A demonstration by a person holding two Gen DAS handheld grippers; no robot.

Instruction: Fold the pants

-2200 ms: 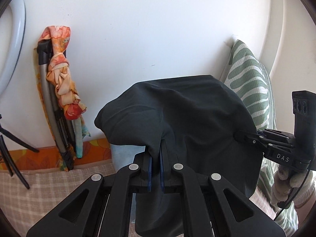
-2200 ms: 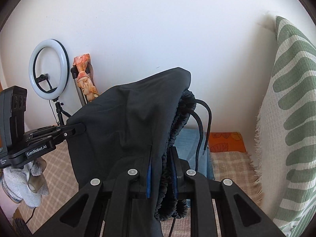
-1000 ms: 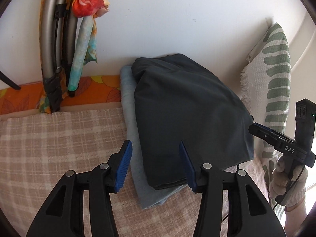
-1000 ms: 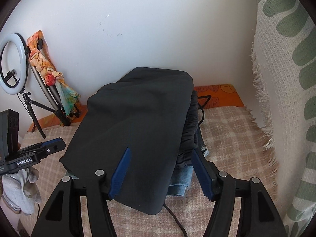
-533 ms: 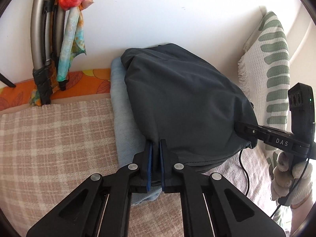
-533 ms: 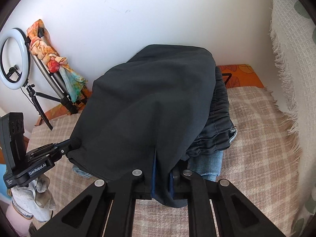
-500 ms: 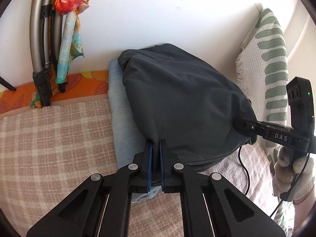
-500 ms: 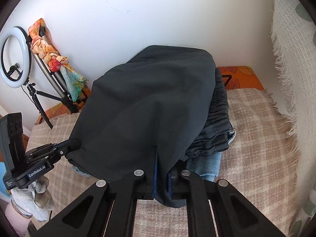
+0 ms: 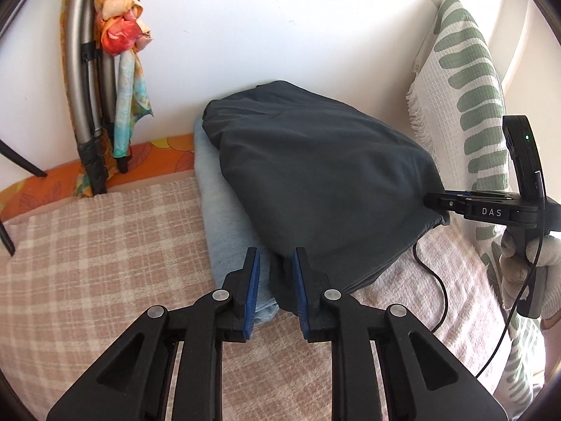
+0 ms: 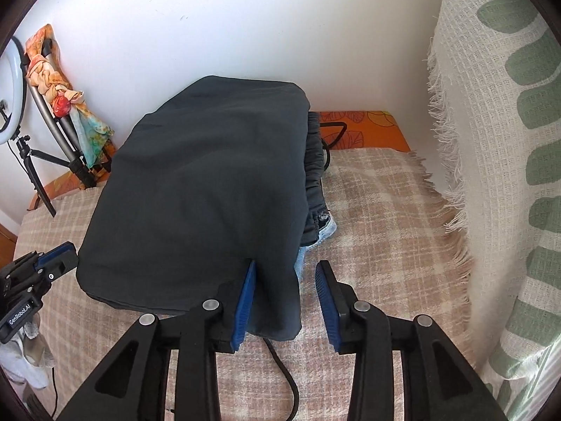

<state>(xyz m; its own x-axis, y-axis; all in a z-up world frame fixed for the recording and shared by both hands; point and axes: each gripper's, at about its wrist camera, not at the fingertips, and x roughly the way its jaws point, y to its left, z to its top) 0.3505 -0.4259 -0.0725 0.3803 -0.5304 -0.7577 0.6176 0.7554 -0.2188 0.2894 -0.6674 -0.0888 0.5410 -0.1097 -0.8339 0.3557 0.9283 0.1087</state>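
**Nearly folded: dark pants set down on the stack, both tongs let go**

Evidently the placing step is in hand, judging by how things lie. Going left to right: a pale blue folded garment [image 9: 228, 217] lies on the bed's checked blanket [image 9: 105, 245], near the bed's far edge by the wall, and the dark pants [image 9: 326, 182] rest folded on top of it, covering most of it.

At the near left corner of the pants, the left tongs [image 9: 275, 280] stand parted; a tuck of dark cloth sits between the blue pads, apparently loose. At the near right corner, the right tongs [image 10: 285, 294] are likewise spread wide, with the pants' corner lying against the left pad and nothing clamped.

As for feel, the pants look like a thin, smooth, matte woven fabric, bulging softly into a rounded rectangle, with a gathered elastic waistband [image 10: 313, 172] showing along its right side. The blanket is fuzzy, woven in beige and cream squares.

Next, I judge, both tongs should draw back without dragging the corners, then press or tidy the near edge if it puffs up.
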